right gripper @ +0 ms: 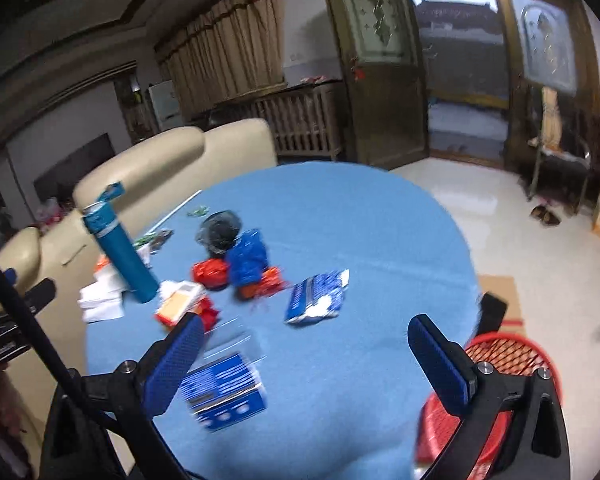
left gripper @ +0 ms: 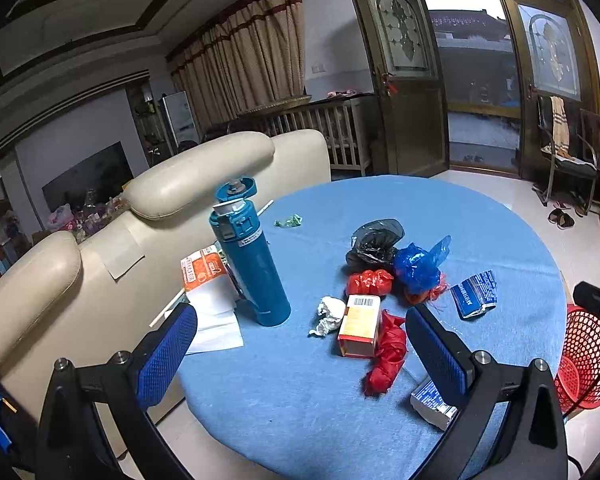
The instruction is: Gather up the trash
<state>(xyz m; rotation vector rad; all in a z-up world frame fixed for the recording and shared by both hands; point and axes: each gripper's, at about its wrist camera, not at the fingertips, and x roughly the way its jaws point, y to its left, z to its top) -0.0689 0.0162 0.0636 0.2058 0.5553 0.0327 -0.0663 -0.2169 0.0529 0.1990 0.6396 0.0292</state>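
Trash lies scattered on a round table under a blue cloth: an orange carton, a crumpled tissue, red plastic, a red wad, a blue bag, a black bag, a torn blue packet and a green wrapper. My left gripper hangs open above the near table edge, nothing between its fingers. My right gripper is open over the near right part of the cloth. A blue box lies just inside its left finger. The red mesh basket stands beside the table, behind its right finger.
A tall teal flask stands upright with its lid flipped open, left of the trash. White paper and an orange pack lie at the table's left edge. A cream sofa backs onto the table. The basket sits on the tiled floor.
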